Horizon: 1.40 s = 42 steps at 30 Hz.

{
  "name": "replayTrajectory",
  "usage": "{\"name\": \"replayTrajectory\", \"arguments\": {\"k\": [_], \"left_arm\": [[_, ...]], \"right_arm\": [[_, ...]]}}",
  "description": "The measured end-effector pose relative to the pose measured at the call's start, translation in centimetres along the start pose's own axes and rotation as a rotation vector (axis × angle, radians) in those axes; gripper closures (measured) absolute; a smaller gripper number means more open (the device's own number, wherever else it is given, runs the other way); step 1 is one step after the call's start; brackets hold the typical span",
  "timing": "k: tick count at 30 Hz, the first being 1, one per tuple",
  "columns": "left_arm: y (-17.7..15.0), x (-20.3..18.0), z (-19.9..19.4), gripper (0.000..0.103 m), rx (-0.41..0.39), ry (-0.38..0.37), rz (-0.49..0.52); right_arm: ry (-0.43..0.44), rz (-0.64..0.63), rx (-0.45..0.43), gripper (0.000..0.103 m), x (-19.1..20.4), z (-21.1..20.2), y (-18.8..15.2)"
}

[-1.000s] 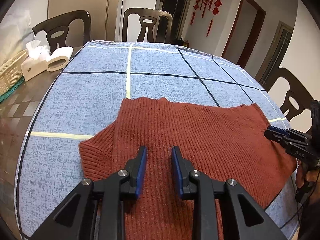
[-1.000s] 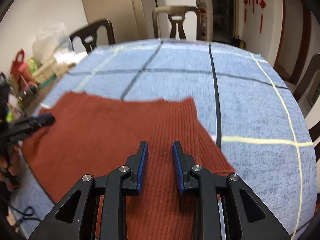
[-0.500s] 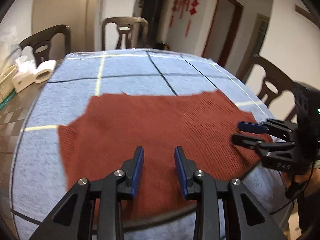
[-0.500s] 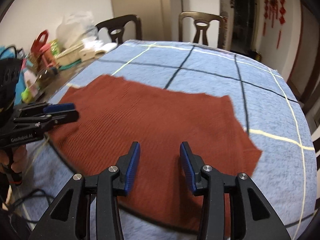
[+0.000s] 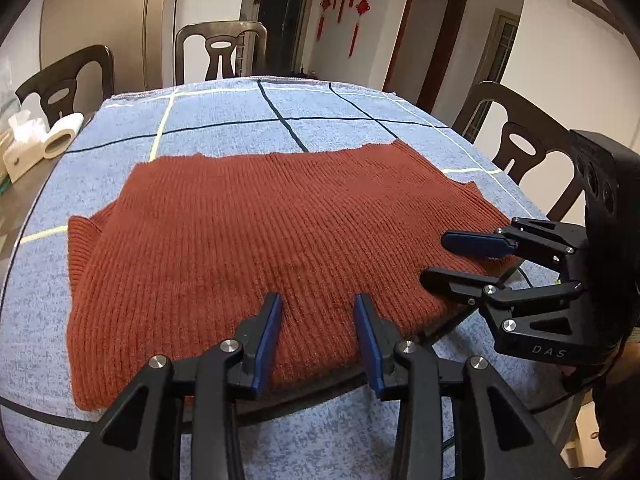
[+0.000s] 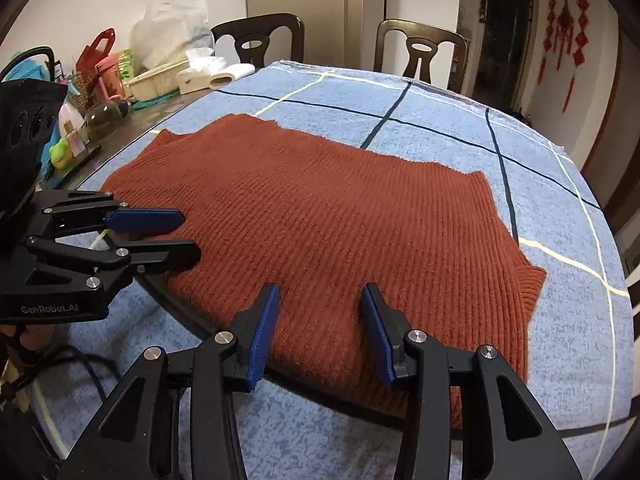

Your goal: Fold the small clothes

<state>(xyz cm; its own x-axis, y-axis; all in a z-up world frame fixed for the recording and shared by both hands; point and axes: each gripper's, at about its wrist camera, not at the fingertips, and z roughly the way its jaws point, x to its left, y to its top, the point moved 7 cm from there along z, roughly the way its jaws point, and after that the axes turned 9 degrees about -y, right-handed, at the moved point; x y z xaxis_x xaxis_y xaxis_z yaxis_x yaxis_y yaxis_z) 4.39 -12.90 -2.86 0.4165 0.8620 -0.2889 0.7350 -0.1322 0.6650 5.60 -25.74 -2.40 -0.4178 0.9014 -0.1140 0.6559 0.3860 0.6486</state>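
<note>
A rust-red knitted sweater lies spread flat on a blue checked tablecloth, while the left gripper and right gripper hover over its near edge, jaws having just opened, holding nothing.

"DAS" printed in pale letters on right gripper body; "GenRobot.AI" printed on left gripper body. No other text readable.
</note>
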Motion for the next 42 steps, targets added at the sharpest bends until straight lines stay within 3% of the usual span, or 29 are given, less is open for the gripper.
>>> {"name": "replayTrajectory", "arguments": {"k": [4,9,14,42], "left_arm": [[0.3,0.5,-0.6,0.063,-0.006,0.006,-0.025],[1.1,3.1,-2.1,0.063,-0.049,0.102,-0.088],[0.9,5.9,-2.2,0.063,-0.042,0.179,-0.149],[1.4,7.9,-3.0,0.063,-0.082,0.208,-0.200]], "right_arm": [[-0.024,0.014,-0.012,0.059,-1.1,-0.8,0.3],[-0.078,0.088,-0.024,0.059,-4.3,-1.3,0.2],[-0.104,0.163,0.014,0.059,-6.9,-0.3,-0.7],[-0.080,0.236,-0.010,0.059,-8.7,0.4,0.5]]}}
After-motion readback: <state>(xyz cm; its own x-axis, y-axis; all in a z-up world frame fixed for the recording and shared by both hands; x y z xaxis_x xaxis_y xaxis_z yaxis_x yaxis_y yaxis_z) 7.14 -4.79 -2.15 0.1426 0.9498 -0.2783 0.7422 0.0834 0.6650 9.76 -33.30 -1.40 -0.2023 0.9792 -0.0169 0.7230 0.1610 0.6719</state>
